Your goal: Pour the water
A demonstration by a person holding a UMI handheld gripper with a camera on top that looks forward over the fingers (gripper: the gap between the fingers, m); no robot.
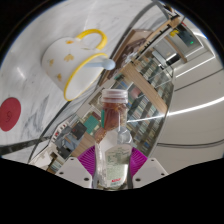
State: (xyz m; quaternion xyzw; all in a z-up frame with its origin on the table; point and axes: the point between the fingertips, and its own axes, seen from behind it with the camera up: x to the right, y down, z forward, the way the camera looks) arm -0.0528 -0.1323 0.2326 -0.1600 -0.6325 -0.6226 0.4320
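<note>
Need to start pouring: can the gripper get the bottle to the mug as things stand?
Probably yes. The gripper is shut on the bottle, and the yellow-handled mug lies beyond it with nothing visible between.

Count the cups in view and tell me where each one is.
1. A white cup with a yellow handle lies beyond the gripper, up and to the side of the water bottle clamped between the fingers. Others may be hidden behind the bottle.

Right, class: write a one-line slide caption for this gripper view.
Jaws clamp a clear water bottle, tilted toward a white, yellow-handled mug.
</note>
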